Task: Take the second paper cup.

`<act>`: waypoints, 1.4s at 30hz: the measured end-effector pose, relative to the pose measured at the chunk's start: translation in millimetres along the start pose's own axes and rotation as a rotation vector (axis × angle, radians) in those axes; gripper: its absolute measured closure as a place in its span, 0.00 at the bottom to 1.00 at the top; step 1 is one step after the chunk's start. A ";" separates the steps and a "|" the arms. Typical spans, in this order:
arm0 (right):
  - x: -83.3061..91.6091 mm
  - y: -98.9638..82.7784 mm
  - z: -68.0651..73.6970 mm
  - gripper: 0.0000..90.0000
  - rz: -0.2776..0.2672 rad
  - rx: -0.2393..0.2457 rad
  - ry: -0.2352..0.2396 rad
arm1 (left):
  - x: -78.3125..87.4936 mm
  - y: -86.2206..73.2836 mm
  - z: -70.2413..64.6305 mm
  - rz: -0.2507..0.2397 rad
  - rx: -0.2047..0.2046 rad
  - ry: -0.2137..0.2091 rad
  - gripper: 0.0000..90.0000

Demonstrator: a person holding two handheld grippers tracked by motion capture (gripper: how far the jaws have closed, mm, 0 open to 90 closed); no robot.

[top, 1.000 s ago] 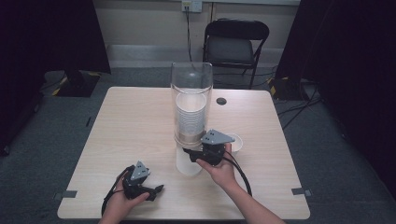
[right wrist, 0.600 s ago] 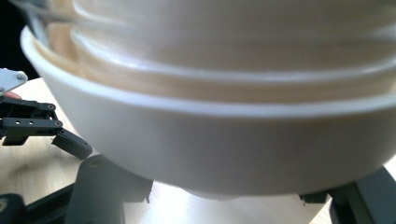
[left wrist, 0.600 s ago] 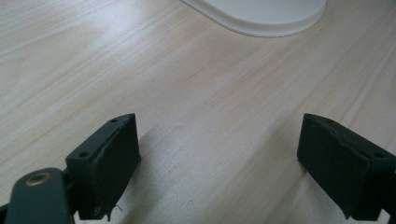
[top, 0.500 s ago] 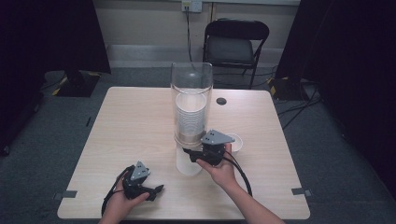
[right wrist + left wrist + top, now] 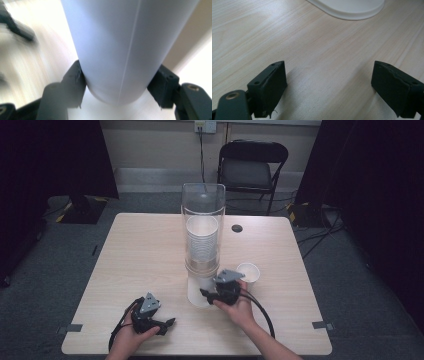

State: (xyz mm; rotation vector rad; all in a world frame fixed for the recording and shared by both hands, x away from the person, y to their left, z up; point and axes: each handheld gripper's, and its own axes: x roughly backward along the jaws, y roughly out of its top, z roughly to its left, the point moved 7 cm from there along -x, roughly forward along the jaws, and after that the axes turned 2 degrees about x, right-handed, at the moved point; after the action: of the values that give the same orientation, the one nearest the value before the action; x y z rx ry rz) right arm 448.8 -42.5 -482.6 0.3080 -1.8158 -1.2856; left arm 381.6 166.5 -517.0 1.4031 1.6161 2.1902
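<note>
A clear tube dispenser (image 5: 203, 205) stands mid-table with a stack of white paper cups (image 5: 202, 245) inside. The lowest white cup (image 5: 196, 292) sticks out below it. My right gripper (image 5: 207, 295) is shut on this cup, and in the right gripper view the pads press both sides of the cup (image 5: 120, 50) near its bottom, the right gripper (image 5: 117, 86) above a white base. My left gripper (image 5: 167, 324) rests on the table near the front edge. Its jaws stand apart with nothing between them, the left gripper (image 5: 329, 90) over bare wood.
A single white cup (image 5: 248, 271) stands upright on the table right of the dispenser. A small black disc (image 5: 237, 228) lies farther back. The dispenser's white base rim (image 5: 352, 11) lies ahead of the left gripper. A folding chair (image 5: 252, 165) stands behind the wooden table (image 5: 140, 250).
My right gripper has come down a little with the cup in its jaws. The left hand has stayed where it was.
</note>
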 end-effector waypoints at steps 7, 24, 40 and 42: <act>14.0 -3.7 5.3 0.41 0.036 0.013 0.035 | -0.4 0.2 -0.3 0.002 0.000 -0.005 0.12; 35.5 -31.2 -3.0 0.40 0.091 0.050 0.047 | -0.3 0.2 -0.3 0.003 -0.001 -0.005 0.12; 48.0 -53.0 -20.8 0.39 0.123 0.022 0.022 | -0.4 0.1 -0.3 0.003 0.000 -0.004 0.12; 49.1 -54.0 -21.8 0.39 0.123 0.022 0.018 | -0.3 0.1 -0.3 0.004 0.000 -0.004 0.12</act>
State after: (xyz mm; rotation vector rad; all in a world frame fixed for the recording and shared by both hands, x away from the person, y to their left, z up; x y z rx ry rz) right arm 421.8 -110.9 -502.2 0.2159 -1.8057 -1.1754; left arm 381.7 166.0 -517.1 1.4104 1.6133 2.1880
